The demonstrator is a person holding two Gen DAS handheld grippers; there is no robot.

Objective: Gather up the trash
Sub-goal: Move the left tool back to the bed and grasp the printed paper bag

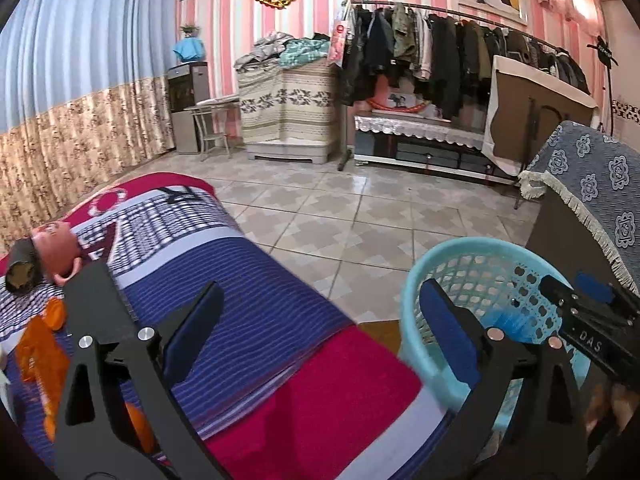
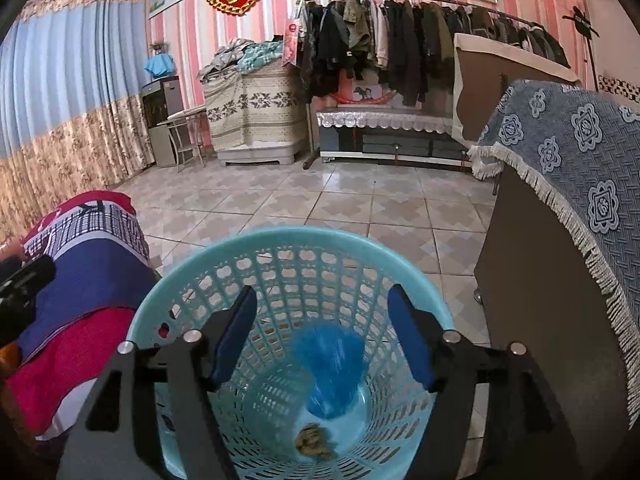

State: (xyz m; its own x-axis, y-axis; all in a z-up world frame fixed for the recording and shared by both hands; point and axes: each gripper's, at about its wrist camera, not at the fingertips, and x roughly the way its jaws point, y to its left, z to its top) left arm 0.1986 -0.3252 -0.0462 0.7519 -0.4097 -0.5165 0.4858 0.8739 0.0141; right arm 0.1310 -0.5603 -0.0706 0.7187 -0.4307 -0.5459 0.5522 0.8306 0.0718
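Observation:
A light blue mesh waste basket (image 2: 400, 268) stands on the floor beside the bed; it also shows in the left wrist view (image 1: 452, 252). My right gripper (image 2: 324, 332) is open and empty right above its mouth. A blurred blue piece of trash (image 2: 330, 372) is inside the basket below the jaws, and a brownish crumpled scrap (image 2: 314, 440) lies on the basket bottom. My left gripper (image 1: 320, 328) is open and empty above the bed edge. An orange wrapper (image 1: 40, 352), a dark tube (image 1: 22, 268) and a pink round object (image 1: 56, 246) lie on the bed at left.
The bed has a red, blue and white striped cover (image 1: 260, 320). A dark cabinet with a blue fringed cloth (image 2: 580, 152) stands right of the basket. Tiled floor (image 2: 320, 196) stretches to a clothes rack (image 2: 400, 36) and covered furniture at the far wall.

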